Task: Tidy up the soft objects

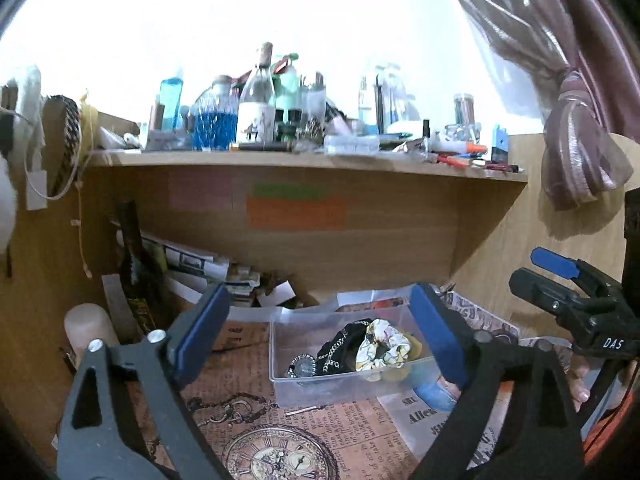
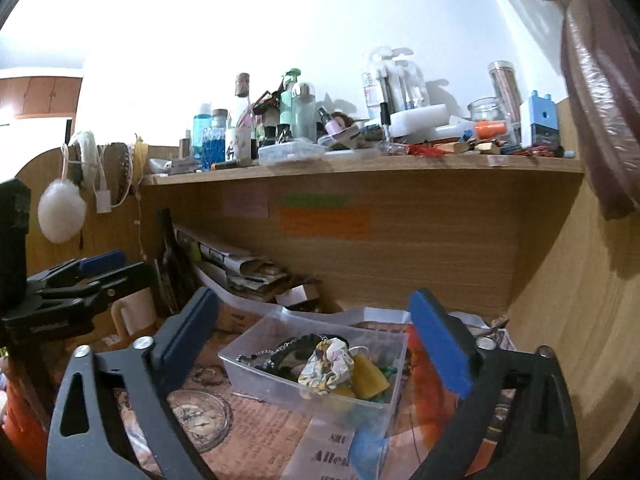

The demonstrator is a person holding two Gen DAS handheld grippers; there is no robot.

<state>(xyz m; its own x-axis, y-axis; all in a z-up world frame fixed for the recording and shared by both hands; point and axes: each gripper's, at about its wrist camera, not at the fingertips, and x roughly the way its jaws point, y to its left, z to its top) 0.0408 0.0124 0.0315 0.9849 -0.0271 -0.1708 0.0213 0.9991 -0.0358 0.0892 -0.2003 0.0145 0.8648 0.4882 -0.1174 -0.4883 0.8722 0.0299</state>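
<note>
A clear plastic box sits on the newspaper-print desk cover. In it lie a white floral scrunchie, a black chained scrunchie and a yellow soft piece. My left gripper is open and empty, hovering in front of the box. My right gripper is open and empty, also in front of the box. Each gripper shows in the other's view, the right one at the right edge and the left one at the left edge.
A wooden shelf above holds several bottles, jars and pens. Papers and a dark bottle stand at the back left. A pink curtain hangs right. A white pom-pom hangs on the left panel.
</note>
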